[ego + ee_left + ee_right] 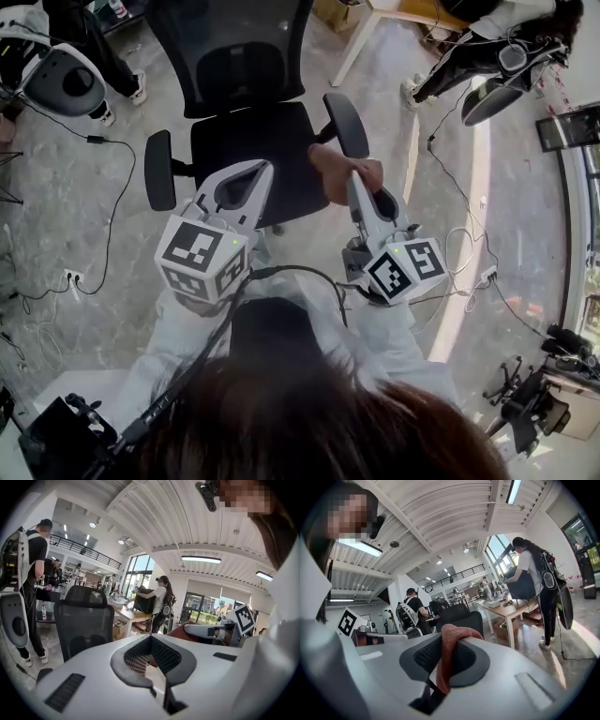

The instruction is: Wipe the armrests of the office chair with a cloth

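The pale stone floor point(75, 234) took up most of the head view, with cables trailing across it. A black office chair point(248, 141) stood on it right in front of me, mesh back on the far side and seat facing me. One armrest point(159, 169) stuck out on the left-tool side, the other armrest point(345, 122) on the right-tool side. Off behind it, the right gripper view caught a person point(534, 573) standing at a wooden counter point(511, 609).

The left tool point(255, 171) hung over the front edge of the seat, between the two armrests and touching neither. In its own view the jaws were pretty much closed, just a thin slit between the pads, and nothing was pinched in there.

The right tool point(359, 187) was clamped down on the cloth point(339, 171), a salmon-pink rag. In the right gripper view the cloth point(449, 644) was squeezed between the grey pads and bunched up over the top of them. From above, the wad sat right at the near end of the right-side armrest. Couldn't honestly tell if it was pressing on the pad or just beside it.
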Motion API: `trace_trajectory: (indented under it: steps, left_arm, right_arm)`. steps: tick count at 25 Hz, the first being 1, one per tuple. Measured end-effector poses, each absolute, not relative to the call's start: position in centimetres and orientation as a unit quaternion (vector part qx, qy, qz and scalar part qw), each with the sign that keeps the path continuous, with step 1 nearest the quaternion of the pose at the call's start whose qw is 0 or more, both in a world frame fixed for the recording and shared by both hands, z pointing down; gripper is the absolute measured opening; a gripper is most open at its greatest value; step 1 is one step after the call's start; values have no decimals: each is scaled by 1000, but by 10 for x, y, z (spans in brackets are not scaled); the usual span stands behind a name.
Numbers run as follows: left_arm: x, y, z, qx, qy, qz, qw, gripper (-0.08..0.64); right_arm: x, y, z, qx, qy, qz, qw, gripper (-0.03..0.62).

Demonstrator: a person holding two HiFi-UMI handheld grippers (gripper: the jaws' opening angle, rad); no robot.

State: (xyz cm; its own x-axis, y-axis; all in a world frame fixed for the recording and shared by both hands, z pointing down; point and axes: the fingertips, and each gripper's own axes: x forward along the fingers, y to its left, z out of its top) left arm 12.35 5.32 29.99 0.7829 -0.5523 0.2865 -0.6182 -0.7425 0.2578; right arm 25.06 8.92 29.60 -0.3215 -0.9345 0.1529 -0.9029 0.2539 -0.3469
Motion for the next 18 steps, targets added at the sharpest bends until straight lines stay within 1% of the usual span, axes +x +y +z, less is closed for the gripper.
trace_trajectory:
  steps: [6,14,16,18]
  left_arm:
    - [158,-22,320,931,-286,122,191,2]
    - [206,-71,334,917,-301,135,224,2]
    - [220,-89,340,909,-320,133,233,2]
    - [230,-99,349,900,-337,131,244,2]
  right_arm:
    - [295,3,308,-603,772,-196,44,34]
    - [353,-64,333,-584,777,-236,24,34]
    - [373,-90,350,-573,782,-247,3,34]
    - [392,-116,369,-559,791,-244,-36,34]
